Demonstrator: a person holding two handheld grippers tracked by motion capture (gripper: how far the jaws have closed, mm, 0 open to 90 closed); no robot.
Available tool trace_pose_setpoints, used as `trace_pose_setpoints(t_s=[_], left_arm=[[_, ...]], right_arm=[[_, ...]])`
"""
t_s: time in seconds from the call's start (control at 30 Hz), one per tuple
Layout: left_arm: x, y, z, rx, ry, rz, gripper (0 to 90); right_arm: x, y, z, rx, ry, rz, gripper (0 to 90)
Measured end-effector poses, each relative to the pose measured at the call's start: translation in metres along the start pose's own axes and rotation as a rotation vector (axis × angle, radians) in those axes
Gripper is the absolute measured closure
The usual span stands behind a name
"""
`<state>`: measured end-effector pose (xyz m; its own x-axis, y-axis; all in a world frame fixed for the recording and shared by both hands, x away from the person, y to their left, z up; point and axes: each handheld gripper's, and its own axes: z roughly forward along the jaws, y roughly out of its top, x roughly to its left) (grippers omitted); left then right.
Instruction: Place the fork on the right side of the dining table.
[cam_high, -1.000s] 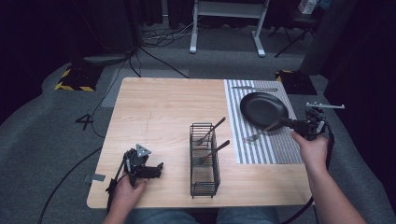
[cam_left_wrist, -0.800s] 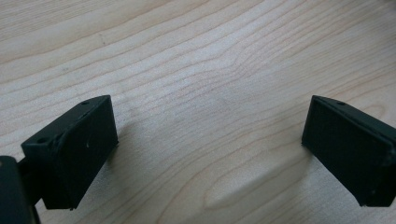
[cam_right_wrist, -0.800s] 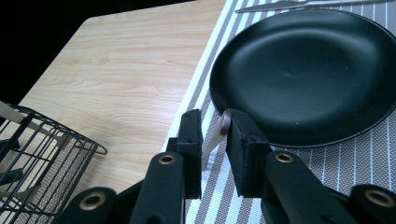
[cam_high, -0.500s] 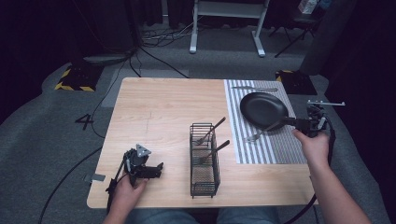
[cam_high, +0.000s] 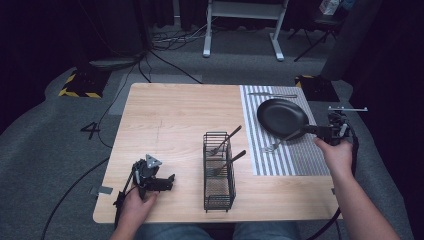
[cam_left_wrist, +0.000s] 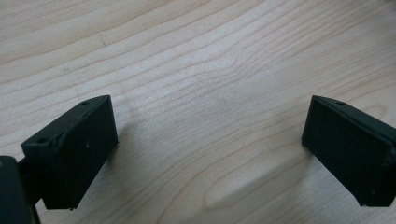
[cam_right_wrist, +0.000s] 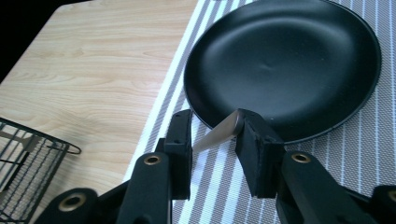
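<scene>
The right gripper (cam_right_wrist: 212, 135) is closing on the frying pan (cam_right_wrist: 285, 65) by its handle (cam_right_wrist: 219, 133), and should be squeezing squarely so the pan is not tipping. The left gripper (cam_left_wrist: 208, 149) is resting wide open over the bare table (cam_left_wrist: 196, 70).

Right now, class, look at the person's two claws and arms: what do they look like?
Both the left claw and the right claw are black, each with two flat, blocky jaws. A grey three-cornered plate tops the left one. Black cables trail from both. The forearms are bare, with no sleeves visible.
</scene>
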<state>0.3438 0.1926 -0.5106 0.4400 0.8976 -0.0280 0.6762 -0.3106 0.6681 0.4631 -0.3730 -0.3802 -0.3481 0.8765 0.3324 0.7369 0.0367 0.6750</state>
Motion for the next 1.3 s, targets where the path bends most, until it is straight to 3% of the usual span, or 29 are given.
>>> trace_pose_setpoints(t_s=[0.37, 0.73, 1.3], left_arm=[[0.000, 0.001, 0.001, -0.001, 0.003, -0.008, 3.5], [0.000, 0.001, 0.001, 0.000, 0.003, -0.008, 3.5], [-0.001, 0.001, 0.001, -0.001, 0.002, -0.010, 3.5]], right_arm=[[-0.022, -0.008, 0.005, 0.032, -0.027, 0.043, 63.7], [-0.030, -0.015, 0.011, 0.075, -0.088, 0.038, 61.7], [-0.048, -0.025, 0.021, 0.113, -0.125, 0.065, 61.0]])
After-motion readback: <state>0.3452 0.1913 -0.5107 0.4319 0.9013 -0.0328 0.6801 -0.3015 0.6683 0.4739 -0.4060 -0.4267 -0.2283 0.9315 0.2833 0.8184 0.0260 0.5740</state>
